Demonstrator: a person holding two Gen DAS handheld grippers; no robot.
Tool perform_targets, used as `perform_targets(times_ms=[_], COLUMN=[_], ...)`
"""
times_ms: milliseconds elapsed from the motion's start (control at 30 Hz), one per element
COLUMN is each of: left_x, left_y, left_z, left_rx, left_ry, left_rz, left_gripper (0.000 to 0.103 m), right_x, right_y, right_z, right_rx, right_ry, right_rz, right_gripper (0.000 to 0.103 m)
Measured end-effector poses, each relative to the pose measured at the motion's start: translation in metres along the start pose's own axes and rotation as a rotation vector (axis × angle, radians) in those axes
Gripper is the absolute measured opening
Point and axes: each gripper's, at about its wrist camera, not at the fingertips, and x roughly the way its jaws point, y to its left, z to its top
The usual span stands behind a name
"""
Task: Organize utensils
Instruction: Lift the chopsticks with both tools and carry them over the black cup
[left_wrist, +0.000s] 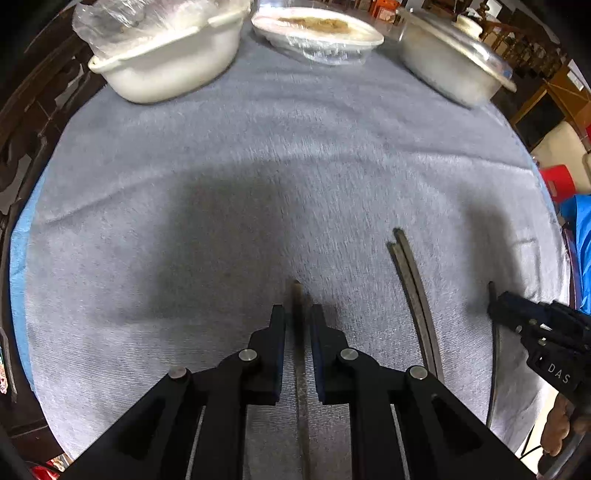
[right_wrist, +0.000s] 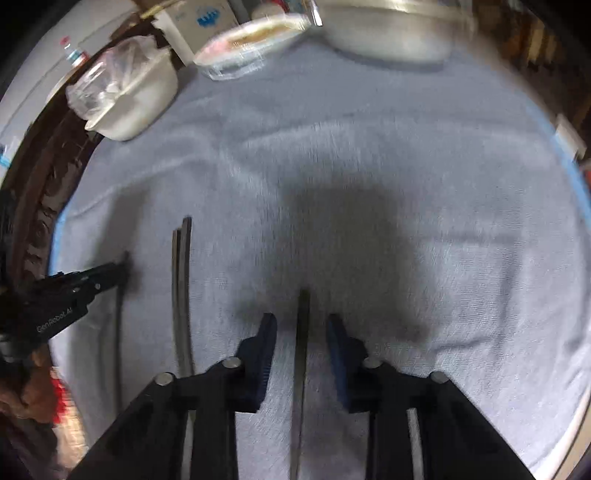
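Straddling one dark chopstick (left_wrist: 300, 354) at lower centre, the left gripper (left_wrist: 297, 314) stands slightly parted, pads clear; the right gripper (right_wrist: 302, 325) likewise brackets another chopstick (right_wrist: 302, 369), seemingly sorting pairs.

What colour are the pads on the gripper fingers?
Dark blue pads on black fingers; the right wrist view shows it best.

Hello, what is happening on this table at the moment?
A person holds a gripper in each hand above a grey cloth and is sorting dark chopsticks. The left gripper straddles one chopstick, pads not pressing it. The right gripper straddles another chopstick, jaws apart. A pair of chopsticks lies between them. Covered dishes stand at the far edge.
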Motion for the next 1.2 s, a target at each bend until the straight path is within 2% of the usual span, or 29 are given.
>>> perform_targets(times_ms=[33, 67, 133, 233, 367, 600, 800, 1200], left_x=[-0.001, 0.001, -0.002, 0.000, -0.005, -0.052, -0.105, -0.191], left_y=[-0.001, -0.003, -0.002, -0.004, 0.002, 0.018, 0.031, 0.017], left_z=[0.000, 0.000, -0.003, -0.004, -0.016, -0.057, -0.097, -0.185], left_rx=[0.005, 0.011, 0.006, 0.008, -0.029, -0.075, -0.135, -0.148], left_ry=[-0.028, -0.028, -0.045, -0.063, -0.075, -0.190, -0.317, -0.593], left_rz=[0.008, 0.010, 0.016, 0.037, 0.017, 0.016, -0.002, -0.033], left_gripper=[0.013, 0.013, 0.012, 0.006, 0.006, 0.006, 0.006, 0.006], right_x=[0.000, 0.001, 0.000, -0.003, -0.014, -0.053, -0.097, -0.187], right_y=[0.002, 0.003, 0.003, 0.001, -0.008, -0.025, -0.032, -0.005], right_z=[-0.001, -0.002, -0.003, -0.011, -0.026, -0.065, -0.092, -0.163], right_rx=[-0.011, -0.012, -0.019, -0.010, 0.036, 0.098, 0.141, 0.109], right_ry=[-0.013, -0.012, -0.027, -0.042, -0.067, -0.164, -0.292, -0.606], right_rz=[-0.027, -0.027, -0.028, -0.014, 0.042, 0.098, 0.128, 0.061], right_gripper=[0.013, 0.008, 0.008, 0.007, 0.007, 0.007, 0.007, 0.007])
